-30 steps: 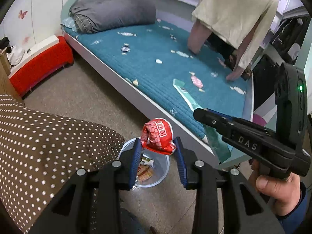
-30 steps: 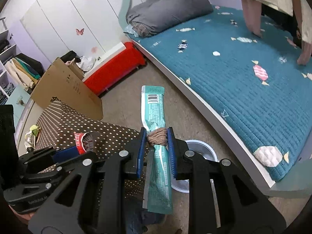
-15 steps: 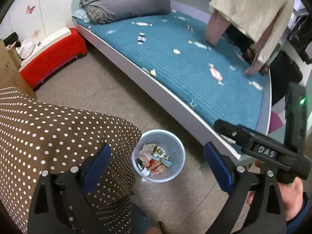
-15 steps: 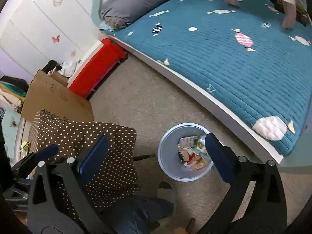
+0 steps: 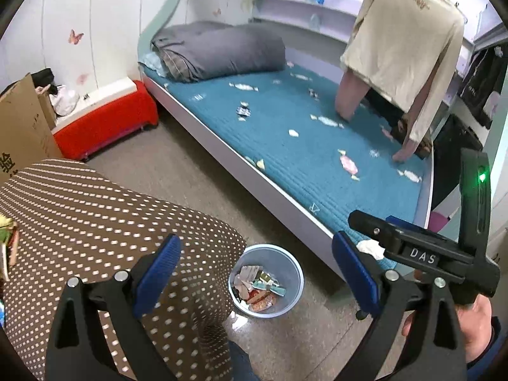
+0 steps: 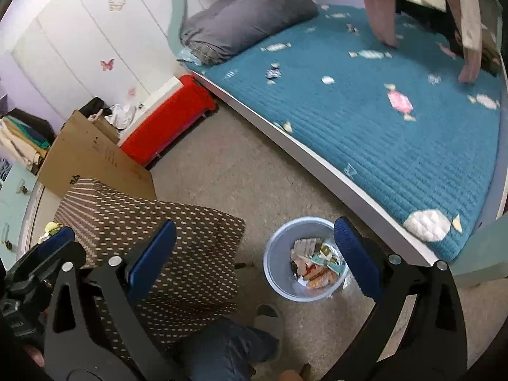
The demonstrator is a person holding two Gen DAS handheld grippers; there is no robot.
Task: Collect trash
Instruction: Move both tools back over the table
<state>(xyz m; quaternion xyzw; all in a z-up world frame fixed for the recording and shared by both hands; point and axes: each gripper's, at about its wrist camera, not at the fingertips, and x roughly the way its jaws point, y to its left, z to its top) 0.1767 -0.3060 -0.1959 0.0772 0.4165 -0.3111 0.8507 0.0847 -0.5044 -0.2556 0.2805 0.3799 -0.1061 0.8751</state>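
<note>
both the left gripper and right gripper now gape wide and empty, their wrappers dropped into the bin.

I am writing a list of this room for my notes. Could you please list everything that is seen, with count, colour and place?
bin: one, pale blue, on the floor by the bed, wrappers inside
wrappers: several, mixed colours, in the bin
bed: one, teal quilt with candy print
bedding roll: one, grey, at the head of the bed
polka-dot cover: one, brown with white dots, left of the bin
red box: one, by the wall
cardboard: one, brown, behind the polka-dot cover
second person: one, beige top, leaning on the bed
left gripper: open, empty
right gripper: open, empty
</note>
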